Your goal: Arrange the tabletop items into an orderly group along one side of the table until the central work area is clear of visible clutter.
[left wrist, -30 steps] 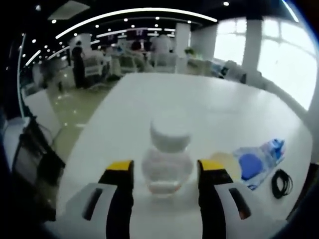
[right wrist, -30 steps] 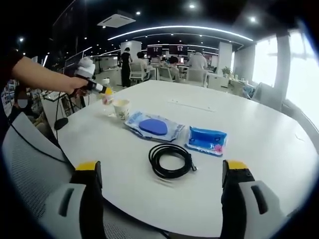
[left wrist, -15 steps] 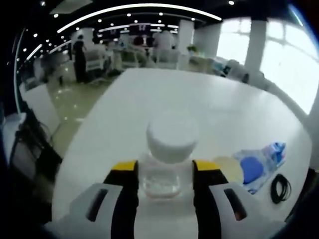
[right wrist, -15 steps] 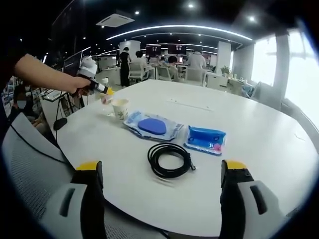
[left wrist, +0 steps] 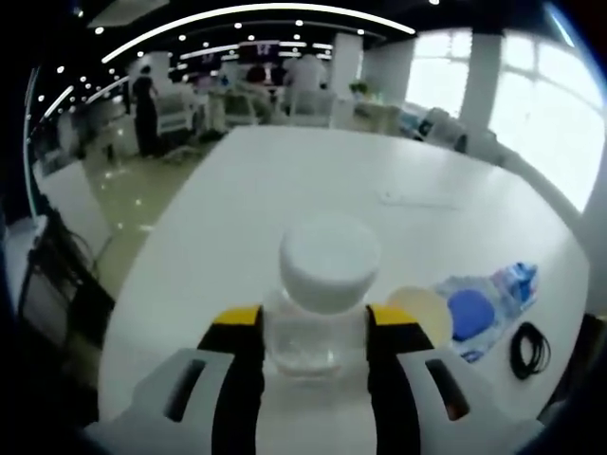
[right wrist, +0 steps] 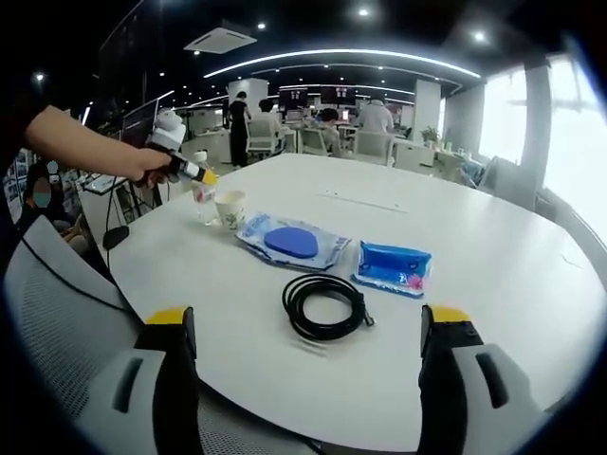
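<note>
My left gripper (left wrist: 310, 346) pinches the jar (left wrist: 319, 303) by its clear body, below the white lid, so it stays upright as I carry it. It sits near the tabletop (left wrist: 285, 190) edge, just beside the cup (left wrist: 420, 313). My right gripper (right wrist: 308, 379) hangs spread and empty over the near edge, facing the cable (right wrist: 325, 305). Beyond it lie the blue pouch (right wrist: 394, 266) and the pad pack (right wrist: 292, 241), in a loose row; I judge the cable goes next.

Open-plan office: desks (right wrist: 285, 133), chairs (right wrist: 375, 144), ceiling lights (right wrist: 341, 55).
</note>
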Motion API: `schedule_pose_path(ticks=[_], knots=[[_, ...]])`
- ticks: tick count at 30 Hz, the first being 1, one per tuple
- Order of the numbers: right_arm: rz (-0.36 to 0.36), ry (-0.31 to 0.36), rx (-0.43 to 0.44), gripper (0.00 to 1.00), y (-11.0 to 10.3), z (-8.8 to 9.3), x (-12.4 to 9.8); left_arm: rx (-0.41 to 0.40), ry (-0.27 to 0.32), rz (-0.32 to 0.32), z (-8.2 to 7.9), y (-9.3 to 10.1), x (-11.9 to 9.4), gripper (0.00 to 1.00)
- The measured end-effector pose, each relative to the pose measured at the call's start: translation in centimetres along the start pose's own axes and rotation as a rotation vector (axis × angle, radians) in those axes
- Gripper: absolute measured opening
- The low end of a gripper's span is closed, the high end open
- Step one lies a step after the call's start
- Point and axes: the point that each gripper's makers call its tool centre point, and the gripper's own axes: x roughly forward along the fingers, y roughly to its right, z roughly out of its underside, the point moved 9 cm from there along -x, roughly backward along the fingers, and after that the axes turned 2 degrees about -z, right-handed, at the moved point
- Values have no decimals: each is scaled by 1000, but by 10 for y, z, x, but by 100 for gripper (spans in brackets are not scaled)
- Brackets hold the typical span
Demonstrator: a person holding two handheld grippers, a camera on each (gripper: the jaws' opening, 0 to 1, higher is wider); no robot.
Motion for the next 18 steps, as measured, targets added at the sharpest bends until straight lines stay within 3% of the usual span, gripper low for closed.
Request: schedule_pose_path(ticks=[18], knots=[[-3,4,3,99,0,0,0,16,15,17,1,4,-2,39]])
